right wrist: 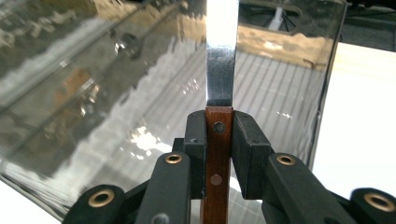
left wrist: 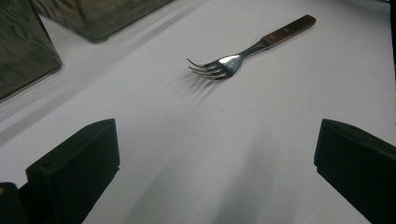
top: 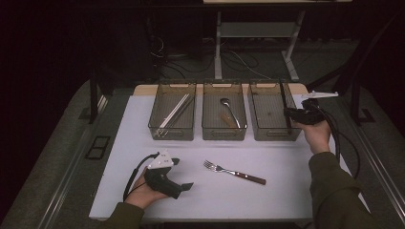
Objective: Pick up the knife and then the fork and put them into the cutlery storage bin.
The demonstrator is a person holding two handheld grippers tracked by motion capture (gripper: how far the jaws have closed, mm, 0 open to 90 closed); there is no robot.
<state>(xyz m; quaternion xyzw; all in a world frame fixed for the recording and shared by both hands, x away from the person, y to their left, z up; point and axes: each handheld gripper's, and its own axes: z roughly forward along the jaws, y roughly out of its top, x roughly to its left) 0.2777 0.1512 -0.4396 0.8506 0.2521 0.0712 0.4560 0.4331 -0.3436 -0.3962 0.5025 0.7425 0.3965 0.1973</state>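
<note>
Nearest the high view's camera, the left hand-held gripper (top: 184, 187) rests low on the white desk (top: 267, 200) in the person's left hand (top: 143, 193), its jaws spread wide with nothing between them. In the left gripper view those two black jaws stand far apart at the bottom corners, and the bare desk lies between them. Ahead of them lies a fork (left wrist: 243, 53) with a brown wooden handle, flat on the desk, tines toward the gripper — in the high view it sits near the middle of the desk, in front of the middle bin.

Three clear plastic bins stand side by side at the far edge. The left bin (top: 173, 129) holds long pale sticks, probably chopsticks; the middle bin (top: 224, 131) holds a spoon (top: 228, 109).

The right hand-held gripper (top: 292, 114) is over the right bin (top: 272, 130), held in the right hand (top: 316, 133). Its jaws are narrow and clamped on the wooden handle of a knife (right wrist: 220, 70) — the right gripper view shows the riveted handle pinched between both pads, the steel blade pointing away into the bin's clear wall. In the high view the blade rises as a thin dark line above the bin.
</note>
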